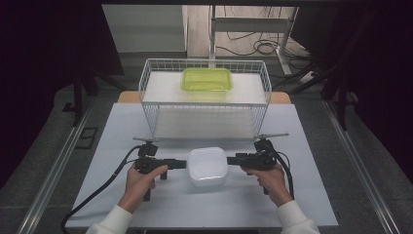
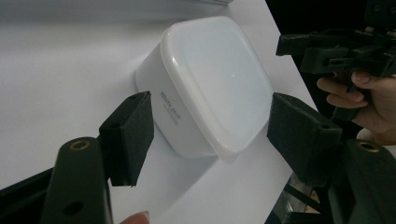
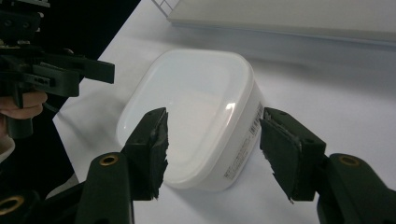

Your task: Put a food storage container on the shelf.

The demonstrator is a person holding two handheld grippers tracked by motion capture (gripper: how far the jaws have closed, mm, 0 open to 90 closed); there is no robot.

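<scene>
Both the left gripper [image 1: 181, 164] and right gripper [image 1: 233, 160] stood open beside the lidded white container [image 1: 208, 165], whose smooth walls risked slipping when squeezed unevenly.

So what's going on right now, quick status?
Left claw and right claw open, flanking the white lidded box. Box on table, not gripped. Wire basket behind; nothing in the way.

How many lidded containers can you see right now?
2. A white container sits on the table between the left gripper and right gripper. A green container rests on the wire rack behind. None seem hidden.
</scene>
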